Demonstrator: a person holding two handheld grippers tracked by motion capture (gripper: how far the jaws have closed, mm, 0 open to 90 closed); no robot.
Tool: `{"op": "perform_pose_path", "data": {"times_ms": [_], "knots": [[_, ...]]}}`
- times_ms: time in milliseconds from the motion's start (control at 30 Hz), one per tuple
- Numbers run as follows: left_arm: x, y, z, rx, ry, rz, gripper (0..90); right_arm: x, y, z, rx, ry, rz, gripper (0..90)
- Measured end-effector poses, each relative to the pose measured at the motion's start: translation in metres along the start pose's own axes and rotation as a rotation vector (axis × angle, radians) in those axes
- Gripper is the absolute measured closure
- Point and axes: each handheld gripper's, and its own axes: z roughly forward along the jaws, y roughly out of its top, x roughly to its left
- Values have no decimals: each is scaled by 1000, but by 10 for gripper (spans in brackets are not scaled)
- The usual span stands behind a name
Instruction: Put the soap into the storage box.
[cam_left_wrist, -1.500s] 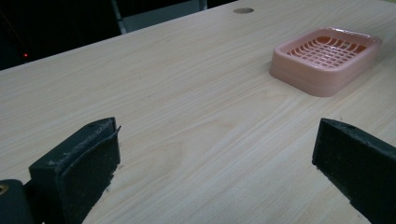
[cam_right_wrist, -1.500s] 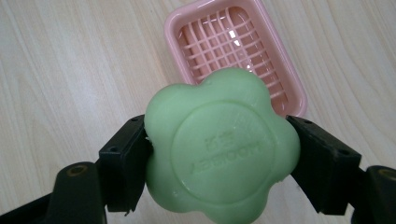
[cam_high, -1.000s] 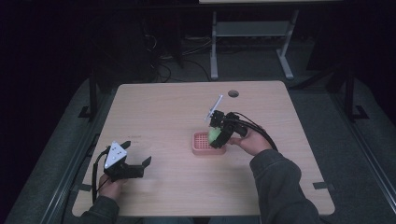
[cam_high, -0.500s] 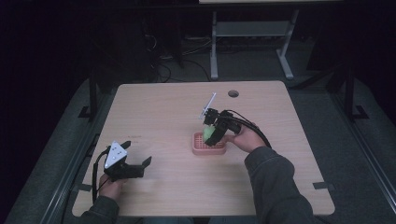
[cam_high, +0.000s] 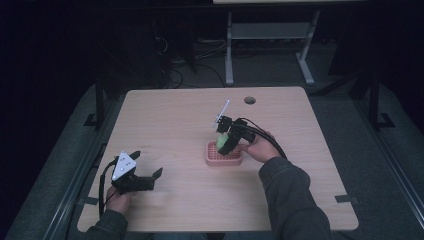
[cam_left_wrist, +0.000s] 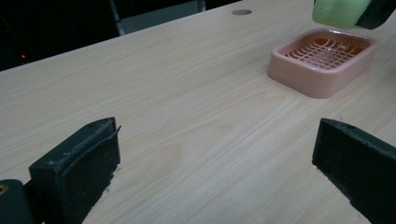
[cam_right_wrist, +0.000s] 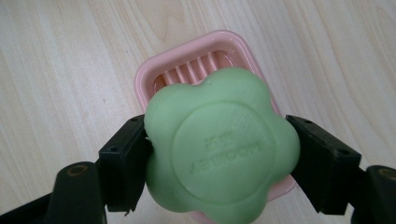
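High view: the table (cam_high: 165, 125) is carrying a pink dish (cam_high: 224, 154) near its middle. The right gripper (cam_high: 223, 145) is hanging over the dish's far edge, pointing down and gripping a green soap (cam_high: 220, 144) just above the dish. The right hand (cam_high: 258, 146) is reaching in from the near right. The left gripper (cam_high: 147, 170) is sitting at the near left corner of the table, well apart from the dish, with its jaws standing wide apart and nothing between them. The left hand (cam_high: 119, 200) is holding it from below.

Left gripper view: both black jaws are standing far apart over bare wood, gripping nothing. The dish (cam_left_wrist: 322, 60) is lying farther off at upper right, its slotted floor showing. The soap (cam_left_wrist: 340, 11) is hovering just above the dish's far rim.

Right gripper view: the jaws are pressing on both sides of the soap (cam_right_wrist: 219, 147), a flower-shaped bar with raised lettering too faint to read. The dish (cam_right_wrist: 187, 63) is lying directly beneath it, ribbed floor partly showing.
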Motion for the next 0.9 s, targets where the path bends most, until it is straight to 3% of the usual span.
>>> {"op": "perform_pose_path", "data": {"times_ms": [900], "knots": [[0, 0, 0, 5, -2, 2, 2, -2, -2, 23, 25, -12, 27, 260]]}}
